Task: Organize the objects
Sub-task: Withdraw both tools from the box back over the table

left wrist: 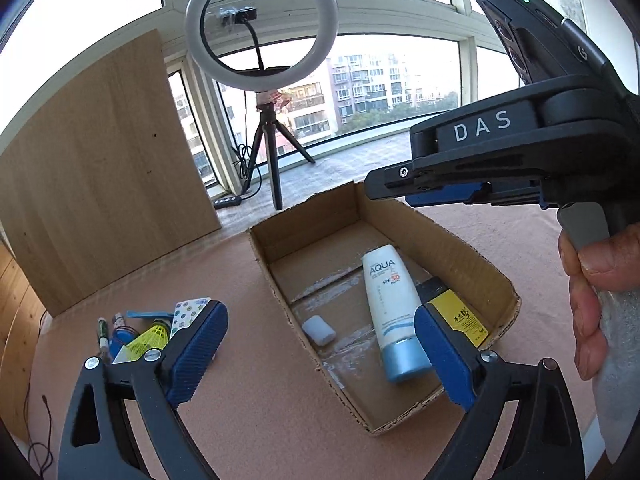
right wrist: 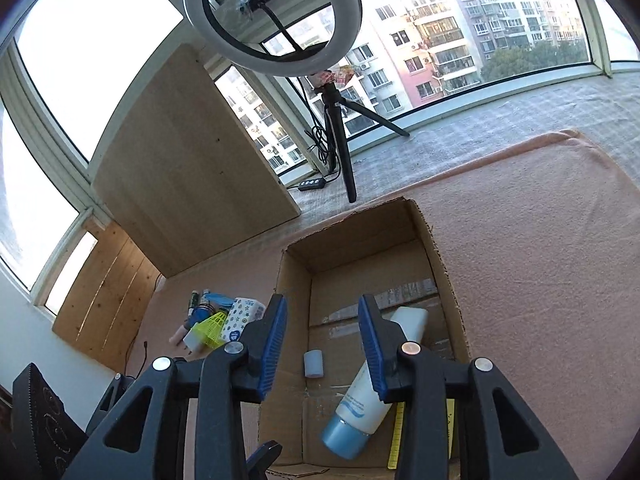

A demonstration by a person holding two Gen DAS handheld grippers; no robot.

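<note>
White sunscreen tube [left wrist: 390, 312] flat in cardboard box [left wrist: 472, 248], cap nearest; left gripper [left wrist: 320, 356] spread, empty.

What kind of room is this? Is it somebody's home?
Probably a glassed-in balcony or sunroom high up in a flat. Big windows look out on apartment blocks, a ring light stands on a tripod by the sill, and a cardboard box sits on a pink cloth.
</note>
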